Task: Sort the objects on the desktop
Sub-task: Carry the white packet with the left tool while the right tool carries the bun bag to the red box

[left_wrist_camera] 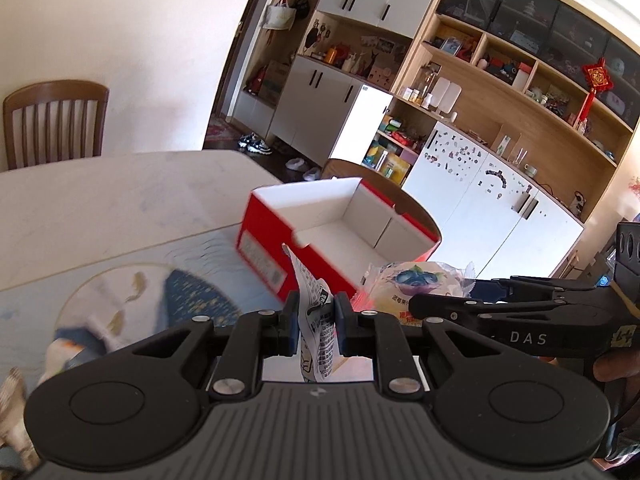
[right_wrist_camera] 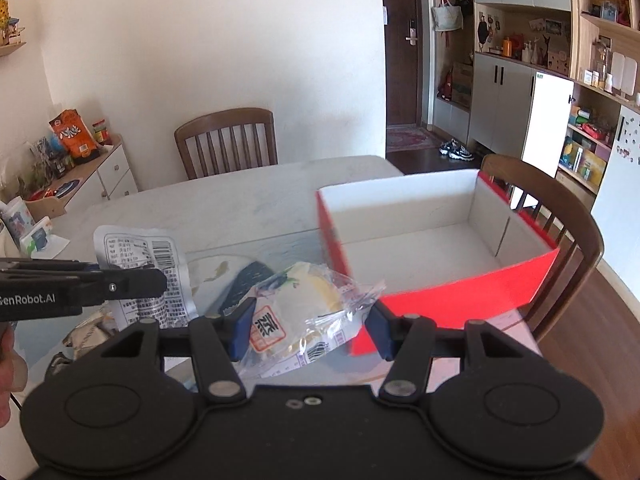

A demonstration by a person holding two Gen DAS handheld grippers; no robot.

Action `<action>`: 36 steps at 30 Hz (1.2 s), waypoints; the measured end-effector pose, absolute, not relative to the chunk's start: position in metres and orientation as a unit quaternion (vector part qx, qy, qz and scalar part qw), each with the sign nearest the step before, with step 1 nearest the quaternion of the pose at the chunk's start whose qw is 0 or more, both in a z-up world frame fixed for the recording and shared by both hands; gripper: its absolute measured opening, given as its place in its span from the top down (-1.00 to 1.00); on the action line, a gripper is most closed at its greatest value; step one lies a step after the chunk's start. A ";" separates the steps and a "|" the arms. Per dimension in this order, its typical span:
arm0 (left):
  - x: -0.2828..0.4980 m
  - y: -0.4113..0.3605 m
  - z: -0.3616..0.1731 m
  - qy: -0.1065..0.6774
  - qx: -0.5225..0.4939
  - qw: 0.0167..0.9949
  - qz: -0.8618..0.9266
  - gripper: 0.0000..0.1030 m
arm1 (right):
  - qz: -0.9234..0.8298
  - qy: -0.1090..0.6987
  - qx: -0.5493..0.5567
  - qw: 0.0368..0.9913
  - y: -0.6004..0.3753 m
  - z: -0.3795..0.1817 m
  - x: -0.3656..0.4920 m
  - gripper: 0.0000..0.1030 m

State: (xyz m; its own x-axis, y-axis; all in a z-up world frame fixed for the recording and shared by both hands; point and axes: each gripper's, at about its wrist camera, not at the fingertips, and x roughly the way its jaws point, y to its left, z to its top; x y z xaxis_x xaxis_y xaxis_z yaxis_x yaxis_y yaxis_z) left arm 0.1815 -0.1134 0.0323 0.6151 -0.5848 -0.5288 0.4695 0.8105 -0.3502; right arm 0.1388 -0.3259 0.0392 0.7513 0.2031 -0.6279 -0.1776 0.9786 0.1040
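A: Two packets are hanging clear of the table (right_wrist_camera: 240, 200). The left gripper (left_wrist_camera: 314, 312) is pinching a white printed packet (left_wrist_camera: 320, 320) at lower centre.

B: The right gripper (right_wrist_camera: 310, 328) is clamping a clear bun packet (right_wrist_camera: 304, 312), jaws half apart. The red box (right_wrist_camera: 460, 292) is sitting open, centre right.

Cream wall (right_wrist_camera: 208, 40), brightly lit; dark door (right_wrist_camera: 404, 40) at its right end. Two brown wooden chairs (right_wrist_camera: 228, 140) at a pale marble-look table (right_wrist_camera: 240, 196). Wood shelving with white cupboards (left_wrist_camera: 500, 92) lines the side; dark wood floor (right_wrist_camera: 580, 360).
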 end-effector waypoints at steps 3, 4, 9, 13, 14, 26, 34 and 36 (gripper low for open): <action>0.191 -0.141 0.037 0.318 -0.082 0.897 -0.296 0.68 | 0.106 0.332 0.016 0.937 -0.350 0.041 0.149 -0.10; 0.193 -0.150 0.040 0.317 -0.082 0.897 -0.297 0.68 | 0.107 0.331 0.015 0.938 -0.356 0.042 0.153 -0.10; 0.210 -0.191 0.047 0.310 -0.070 0.900 -0.300 0.68 | 0.109 0.324 0.011 0.940 -0.391 0.041 0.171 -0.10; 0.223 -0.216 0.051 0.309 -0.060 0.901 -0.298 0.68 | 0.106 0.322 0.010 0.941 -0.414 0.039 0.184 -0.10; 0.226 -0.221 0.051 0.310 -0.058 0.901 -0.297 0.68 | 0.106 0.321 0.009 0.941 -0.418 0.039 0.187 -0.10; 0.274 -0.268 0.042 0.329 -0.022 0.895 -0.299 0.68 | 0.094 0.327 -0.017 0.940 -0.445 0.026 0.229 -0.10; 0.306 -0.292 0.026 0.351 0.006 0.888 -0.298 0.68 | 0.090 0.342 -0.038 0.935 -0.455 0.010 0.262 -0.10; 0.315 -0.298 0.021 0.358 0.014 0.885 -0.299 0.68 | 0.090 0.347 -0.046 0.932 -0.455 0.007 0.269 -0.10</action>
State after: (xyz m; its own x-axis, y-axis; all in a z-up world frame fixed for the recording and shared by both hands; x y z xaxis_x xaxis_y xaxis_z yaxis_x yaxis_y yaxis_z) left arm 0.3148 -0.2977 0.0212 0.5651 -0.5182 -0.6419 0.5388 0.8211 -0.1884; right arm 0.2693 -0.4546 0.0066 0.7425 0.1365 -0.6559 -0.2010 0.9793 -0.0238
